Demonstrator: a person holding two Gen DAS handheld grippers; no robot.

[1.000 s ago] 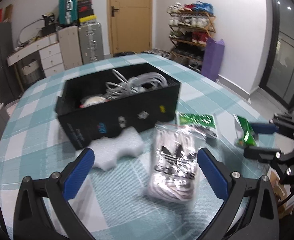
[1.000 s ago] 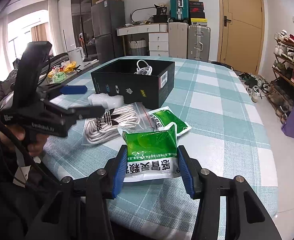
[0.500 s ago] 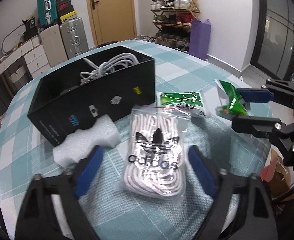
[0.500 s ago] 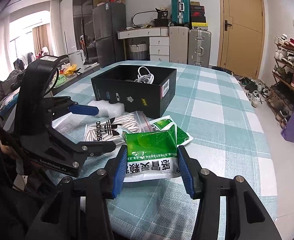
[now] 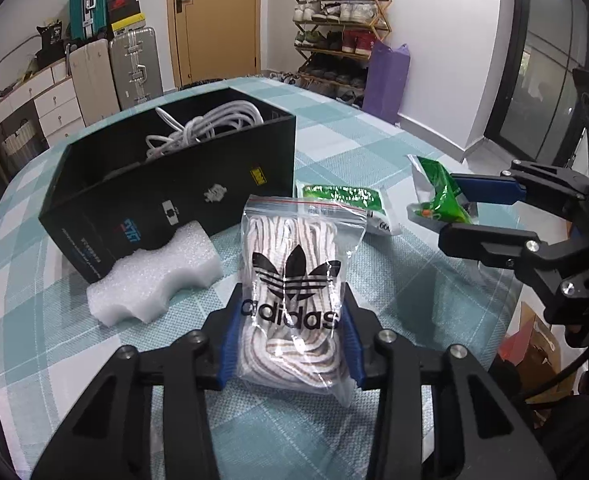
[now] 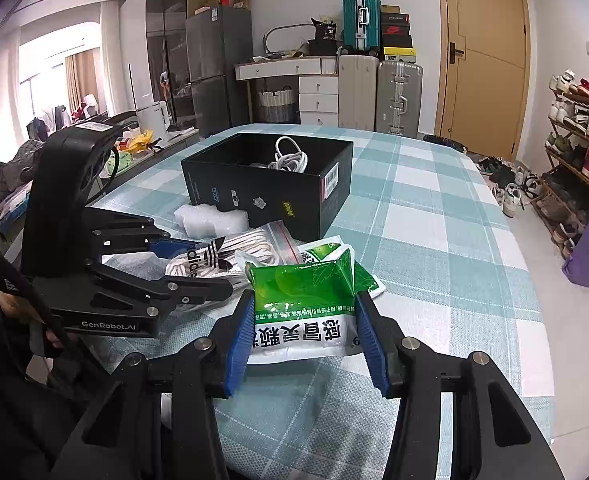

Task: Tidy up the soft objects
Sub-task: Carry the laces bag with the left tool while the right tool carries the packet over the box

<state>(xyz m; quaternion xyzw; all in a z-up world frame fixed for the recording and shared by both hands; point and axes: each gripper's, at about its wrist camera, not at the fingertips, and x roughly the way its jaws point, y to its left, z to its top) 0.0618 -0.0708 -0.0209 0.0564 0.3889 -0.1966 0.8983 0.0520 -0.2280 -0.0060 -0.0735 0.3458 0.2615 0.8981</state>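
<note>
Your left gripper [image 5: 290,336] has just closed from wide onto the bag of laces [image 5: 294,280], near the box [image 5: 182,196]. Your right gripper [image 6: 304,336] holds the green packet [image 6: 302,308]. Only cables [image 5: 202,128] are boxed; foam [image 5: 154,272] and another packet [image 5: 342,200] remain.

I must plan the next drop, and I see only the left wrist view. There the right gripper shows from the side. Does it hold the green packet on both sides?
Observer: Yes. In the right wrist view both blue pads of the right gripper press on the sides of the green packet.
Operator: Is something printed on the packet?
Observer: Its lower half is white with dark characters, upside down for that camera.
Operator: And the end of the box that I cannot see?
Observer: The black box carries a white and red label on that end.
</note>
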